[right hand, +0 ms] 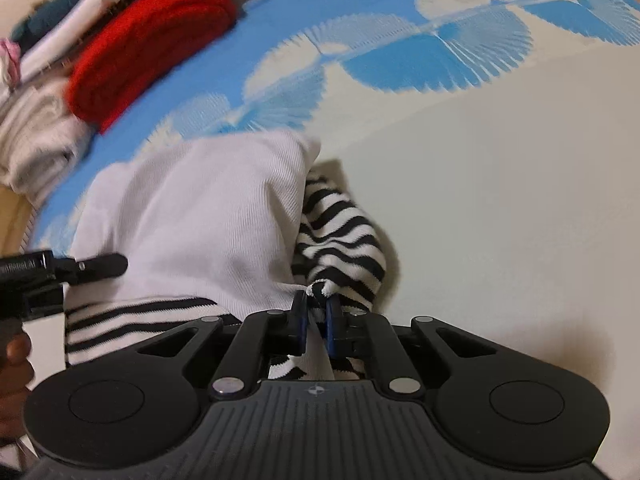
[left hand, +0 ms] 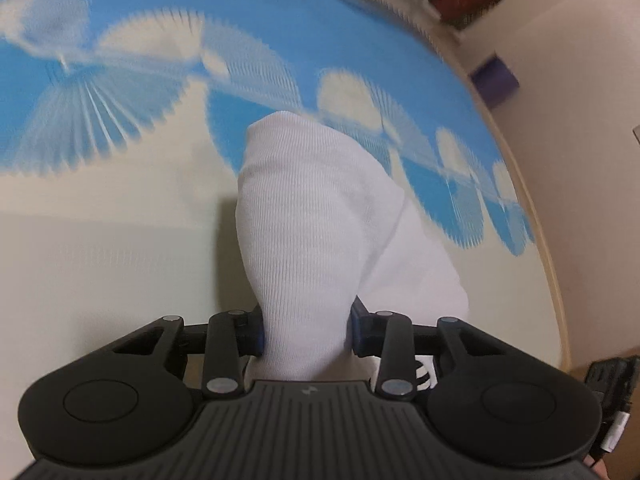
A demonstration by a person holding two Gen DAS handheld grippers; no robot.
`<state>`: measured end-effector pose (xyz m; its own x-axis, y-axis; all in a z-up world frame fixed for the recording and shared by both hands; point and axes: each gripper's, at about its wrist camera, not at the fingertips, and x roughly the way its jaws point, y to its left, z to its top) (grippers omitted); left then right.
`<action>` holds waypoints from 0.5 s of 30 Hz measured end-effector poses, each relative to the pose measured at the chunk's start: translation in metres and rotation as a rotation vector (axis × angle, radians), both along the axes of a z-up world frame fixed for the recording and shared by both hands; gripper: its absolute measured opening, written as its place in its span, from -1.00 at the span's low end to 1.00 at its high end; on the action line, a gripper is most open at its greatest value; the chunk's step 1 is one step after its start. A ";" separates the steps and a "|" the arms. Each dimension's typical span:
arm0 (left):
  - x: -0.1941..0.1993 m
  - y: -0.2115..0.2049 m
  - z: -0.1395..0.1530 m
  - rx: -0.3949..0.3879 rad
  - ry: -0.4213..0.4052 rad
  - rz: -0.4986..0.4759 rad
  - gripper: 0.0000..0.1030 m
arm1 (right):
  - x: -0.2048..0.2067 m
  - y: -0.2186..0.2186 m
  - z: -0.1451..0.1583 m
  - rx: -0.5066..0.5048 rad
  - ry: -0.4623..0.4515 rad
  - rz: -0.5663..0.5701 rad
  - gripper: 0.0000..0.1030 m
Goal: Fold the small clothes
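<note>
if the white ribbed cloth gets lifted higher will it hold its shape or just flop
Probably flop: the white ribbed cloth already drapes in soft folds from the left gripper. It looks thin and light. Its ribbed knit likely grips the pads rather than slipping.

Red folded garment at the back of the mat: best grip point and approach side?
Judging from the right wrist view, take the red folded garment at its near end, the squared corner over the blue of the mat, coming from the open mat side. That end is free; the far end and upper side butt against the pile of other clothes. Pinch across its stacked layers so the fold holds.
</note>
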<state>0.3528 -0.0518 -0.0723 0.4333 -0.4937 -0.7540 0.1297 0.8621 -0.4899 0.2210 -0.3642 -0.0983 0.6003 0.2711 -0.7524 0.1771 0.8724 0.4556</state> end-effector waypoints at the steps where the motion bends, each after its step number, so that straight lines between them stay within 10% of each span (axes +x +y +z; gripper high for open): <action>1: 0.003 0.008 0.007 0.006 -0.024 0.013 -0.21 | 0.005 0.005 0.003 0.020 -0.020 -0.008 -0.84; 6: 0.013 0.052 0.033 0.119 -0.186 0.095 0.31 | 0.027 0.041 0.016 0.041 -0.129 -0.001 -0.84; 9: 0.005 0.068 0.042 0.194 -0.230 0.103 0.29 | 0.041 0.050 0.017 0.023 -0.134 -0.030 -0.84; 15: -0.016 0.051 0.010 0.266 -0.082 -0.167 0.25 | 0.052 0.051 0.009 -0.016 -0.095 -0.088 -0.83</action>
<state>0.3372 -0.0005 -0.0621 0.4278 -0.3533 -0.8319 0.3102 0.9219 -0.2320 0.2734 -0.3132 -0.0894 0.6898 0.2021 -0.6953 0.2106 0.8628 0.4597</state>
